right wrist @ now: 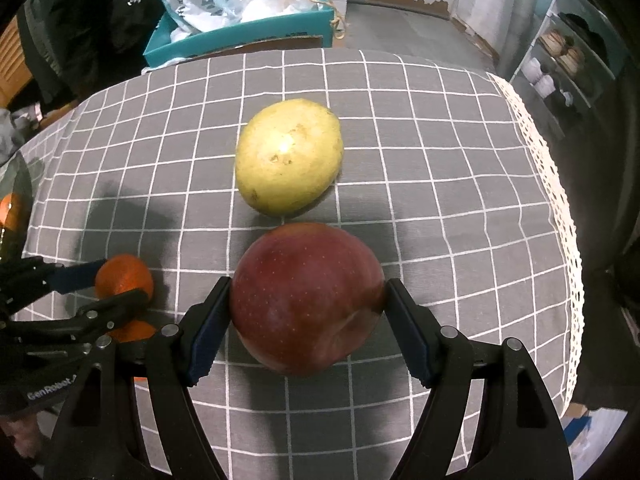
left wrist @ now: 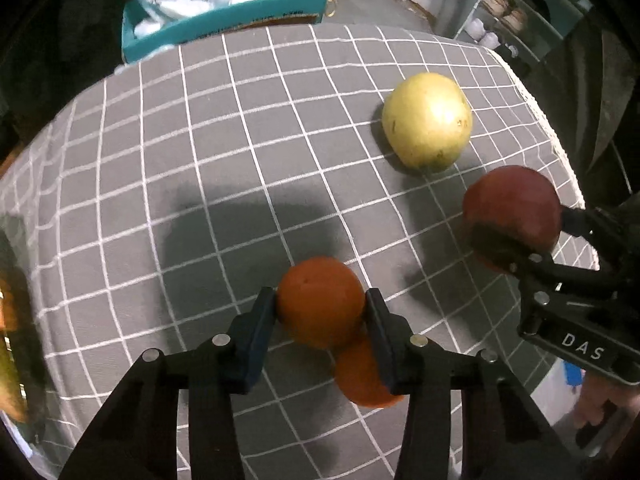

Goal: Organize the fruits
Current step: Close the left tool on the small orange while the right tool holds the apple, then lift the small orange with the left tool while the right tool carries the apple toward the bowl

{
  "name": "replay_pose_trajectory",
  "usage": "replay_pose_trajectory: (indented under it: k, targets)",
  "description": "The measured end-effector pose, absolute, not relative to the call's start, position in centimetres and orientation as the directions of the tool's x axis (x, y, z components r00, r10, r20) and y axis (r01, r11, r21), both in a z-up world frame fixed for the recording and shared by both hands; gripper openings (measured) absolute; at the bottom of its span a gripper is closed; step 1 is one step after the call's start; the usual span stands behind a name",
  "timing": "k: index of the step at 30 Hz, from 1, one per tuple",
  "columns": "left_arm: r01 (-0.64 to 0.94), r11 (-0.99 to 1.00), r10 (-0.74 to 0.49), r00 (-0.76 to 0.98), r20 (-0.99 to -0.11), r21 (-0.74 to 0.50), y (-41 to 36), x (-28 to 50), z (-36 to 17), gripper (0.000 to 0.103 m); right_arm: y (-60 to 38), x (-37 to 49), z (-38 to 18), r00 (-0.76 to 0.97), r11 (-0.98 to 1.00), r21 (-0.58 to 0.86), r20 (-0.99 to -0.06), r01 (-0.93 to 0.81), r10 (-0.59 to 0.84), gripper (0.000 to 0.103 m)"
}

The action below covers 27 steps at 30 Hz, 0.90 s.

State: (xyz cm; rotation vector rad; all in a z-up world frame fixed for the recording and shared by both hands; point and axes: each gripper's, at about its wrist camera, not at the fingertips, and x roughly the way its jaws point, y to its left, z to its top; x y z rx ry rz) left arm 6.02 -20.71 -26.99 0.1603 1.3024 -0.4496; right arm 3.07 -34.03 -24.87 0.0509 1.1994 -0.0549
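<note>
My left gripper (left wrist: 320, 300) is shut on an orange (left wrist: 318, 300) and holds it above the grey checked tablecloth (left wrist: 180, 160). A second orange (left wrist: 362, 376) lies on the cloth just below it. My right gripper (right wrist: 308, 292) is shut on a red apple (right wrist: 306, 296), which also shows at the right of the left wrist view (left wrist: 512, 212). A yellow-green pear (right wrist: 288, 156) lies on the cloth just beyond the apple and also shows in the left wrist view (left wrist: 426, 120). The left gripper (right wrist: 120, 284) with its orange (right wrist: 124, 274) shows at the left of the right wrist view.
A teal box (right wrist: 240, 36) with plastic bags stands behind the table's far edge. The cloth's lace edge (right wrist: 560, 208) marks the table's right side. A shelf with shoes (right wrist: 560, 56) stands at far right. More orange fruit (right wrist: 10, 208) sits at the far left edge.
</note>
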Motion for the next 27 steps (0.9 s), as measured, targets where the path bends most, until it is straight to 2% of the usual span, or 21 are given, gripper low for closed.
replay_pose_trajectory:
  k: [27]
  targets:
    - [0.348, 0.935, -0.221, 0.427, -0.877, -0.066, -16.9, 5.4, -18.7, 0.045, -31.1, 2.3, -17.2, 0.53, 1.0, -0.006, -0.848, 0.012, -0.011, 0.075]
